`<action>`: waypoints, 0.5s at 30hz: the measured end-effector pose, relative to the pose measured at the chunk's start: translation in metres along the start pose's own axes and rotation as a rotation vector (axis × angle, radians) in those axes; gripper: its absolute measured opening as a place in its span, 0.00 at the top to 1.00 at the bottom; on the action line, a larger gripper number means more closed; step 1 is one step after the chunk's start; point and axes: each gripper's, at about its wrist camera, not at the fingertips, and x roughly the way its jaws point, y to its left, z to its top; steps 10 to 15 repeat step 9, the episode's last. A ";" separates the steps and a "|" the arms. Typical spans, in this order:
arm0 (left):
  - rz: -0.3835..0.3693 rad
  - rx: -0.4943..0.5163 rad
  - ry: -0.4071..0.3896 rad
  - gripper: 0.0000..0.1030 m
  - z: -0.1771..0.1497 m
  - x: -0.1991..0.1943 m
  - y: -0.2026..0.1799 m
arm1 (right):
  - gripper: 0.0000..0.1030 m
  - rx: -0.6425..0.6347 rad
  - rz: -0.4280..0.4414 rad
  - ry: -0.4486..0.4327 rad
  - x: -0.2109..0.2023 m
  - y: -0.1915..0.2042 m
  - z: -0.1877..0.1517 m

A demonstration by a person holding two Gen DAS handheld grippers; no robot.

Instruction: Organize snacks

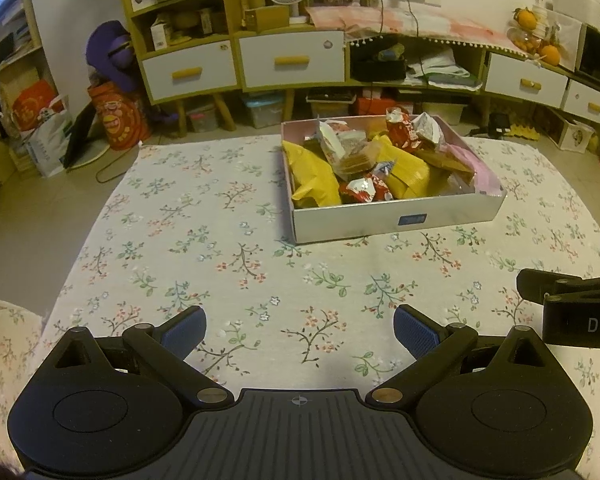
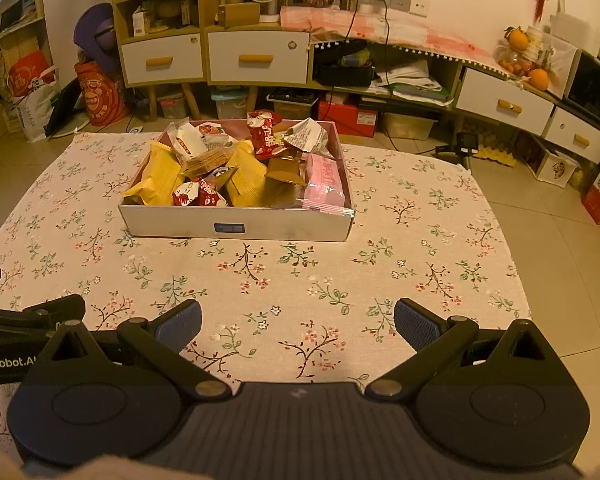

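Matt floral cloth (image 2: 300,280) lies under a smooth cardboard box (image 2: 236,228) of glossy crinkled plastic wrappers (image 2: 260,132).

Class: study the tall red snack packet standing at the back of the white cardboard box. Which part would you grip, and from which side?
Probably the crimped top end of the tall red snack packet, approached from above. It stands upright, clear above the other wrappers in the white cardboard box, so its upper part is free. Lower down, neighbouring packets crowd it.
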 end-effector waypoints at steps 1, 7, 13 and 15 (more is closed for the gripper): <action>0.000 -0.001 0.000 0.02 0.000 0.000 0.000 | 0.00 0.000 0.000 0.000 0.000 0.000 0.000; 0.001 -0.002 0.000 0.02 0.000 0.000 0.001 | 0.00 -0.002 -0.001 0.000 0.000 0.002 -0.001; 0.004 -0.001 -0.002 0.02 0.000 0.000 0.001 | 0.00 -0.002 -0.003 -0.002 0.000 0.004 -0.002; 0.004 -0.001 -0.002 0.02 0.000 0.000 0.001 | 0.00 -0.002 -0.003 -0.002 0.000 0.004 -0.002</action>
